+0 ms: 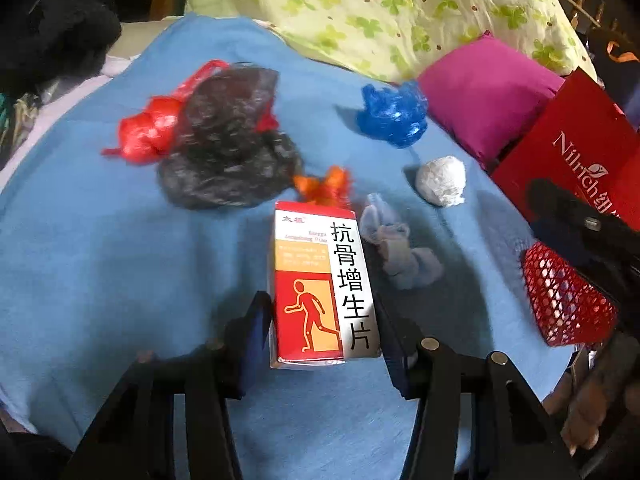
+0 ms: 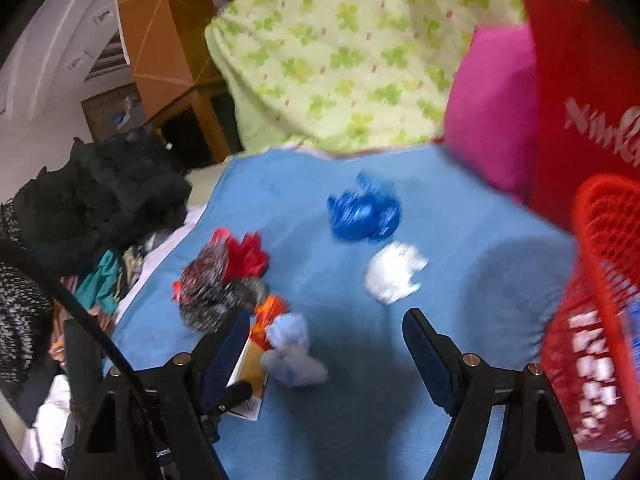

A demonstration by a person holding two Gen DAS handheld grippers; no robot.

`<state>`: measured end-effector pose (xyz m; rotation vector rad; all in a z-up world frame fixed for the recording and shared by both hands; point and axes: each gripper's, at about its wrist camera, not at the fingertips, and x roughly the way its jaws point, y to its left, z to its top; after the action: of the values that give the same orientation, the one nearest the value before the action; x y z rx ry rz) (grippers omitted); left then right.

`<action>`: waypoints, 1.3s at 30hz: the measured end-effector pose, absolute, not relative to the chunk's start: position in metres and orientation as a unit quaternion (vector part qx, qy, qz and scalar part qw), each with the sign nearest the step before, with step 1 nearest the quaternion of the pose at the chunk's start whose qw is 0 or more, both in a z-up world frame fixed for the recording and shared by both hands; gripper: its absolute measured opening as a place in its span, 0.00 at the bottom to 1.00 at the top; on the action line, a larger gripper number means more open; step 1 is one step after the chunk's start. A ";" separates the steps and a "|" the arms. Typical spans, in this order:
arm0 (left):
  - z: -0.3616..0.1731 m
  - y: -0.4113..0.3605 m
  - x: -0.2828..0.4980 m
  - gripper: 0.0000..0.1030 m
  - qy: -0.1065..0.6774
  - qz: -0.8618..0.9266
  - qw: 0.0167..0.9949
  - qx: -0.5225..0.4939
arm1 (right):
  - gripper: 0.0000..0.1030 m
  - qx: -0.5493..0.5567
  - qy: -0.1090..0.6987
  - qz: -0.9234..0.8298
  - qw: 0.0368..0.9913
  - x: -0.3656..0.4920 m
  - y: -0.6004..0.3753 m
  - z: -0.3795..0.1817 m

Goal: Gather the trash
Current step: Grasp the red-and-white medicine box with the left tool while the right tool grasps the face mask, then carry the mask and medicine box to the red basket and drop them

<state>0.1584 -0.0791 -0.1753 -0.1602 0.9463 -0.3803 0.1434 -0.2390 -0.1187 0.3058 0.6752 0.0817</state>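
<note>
Trash lies on a blue blanket [image 1: 100, 240]. My left gripper [image 1: 322, 316] is shut on a red and white medicine box [image 1: 320, 284], one finger on each side. Beyond it lie an orange wrapper [image 1: 324, 186], a black plastic bag [image 1: 228, 148] with a red bag [image 1: 150, 128], a blue bag [image 1: 392, 112], a white paper ball [image 1: 442, 180] and a pale crumpled bag [image 1: 396, 248]. My right gripper [image 2: 326, 340] is open and empty above the blanket, with the pale crumpled bag [image 2: 292, 352] near its left finger. The red mesh basket [image 2: 600, 320] is at its right.
A green-patterned pillow [image 1: 380, 12], a magenta cushion [image 1: 488, 92] and a red paper bag [image 1: 576, 148] stand at the back right. Dark clothes [image 2: 104, 204] are piled at the left. The red basket also shows in the left wrist view [image 1: 564, 300].
</note>
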 end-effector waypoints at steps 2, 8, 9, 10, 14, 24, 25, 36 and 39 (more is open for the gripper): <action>-0.174 -0.068 0.155 0.52 0.453 -0.175 0.871 -0.076 | 0.79 0.164 0.351 0.052 0.920 0.155 -0.234 -0.129; -0.166 -0.040 0.145 0.52 0.438 -0.155 0.884 -0.058 | 0.64 0.157 0.425 0.064 0.889 0.198 -0.205 -0.167; -0.164 -0.038 0.145 0.52 0.434 -0.151 0.886 -0.055 | 0.60 0.151 0.437 0.062 0.885 0.204 -0.200 -0.174; -0.163 -0.036 0.145 0.52 0.431 -0.150 0.888 -0.054 | 0.58 0.148 0.448 0.062 0.879 0.210 -0.196 -0.181; -0.156 -0.033 0.143 0.52 0.422 -0.144 0.894 -0.044 | 0.39 0.145 0.484 0.060 0.861 0.220 -0.186 -0.203; -0.129 -0.055 0.130 0.52 0.386 -0.142 0.911 -0.012 | 0.25 0.115 0.407 0.052 0.905 0.188 -0.194 -0.164; -0.126 -0.058 0.129 0.52 0.380 -0.141 0.914 -0.007 | 0.25 0.119 0.393 0.053 0.910 0.182 -0.199 -0.157; -0.081 -0.098 0.106 0.52 0.320 -0.145 0.935 0.046 | 0.25 0.131 0.273 0.048 0.952 0.129 -0.234 -0.098; -0.071 -0.109 0.101 0.52 0.305 -0.149 0.939 0.059 | 0.25 0.123 0.247 0.046 0.960 0.116 -0.239 -0.088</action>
<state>0.1011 -0.1087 -0.0708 0.1195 0.6230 -0.3032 0.1159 -0.2388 -0.0880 0.2489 0.5006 0.0932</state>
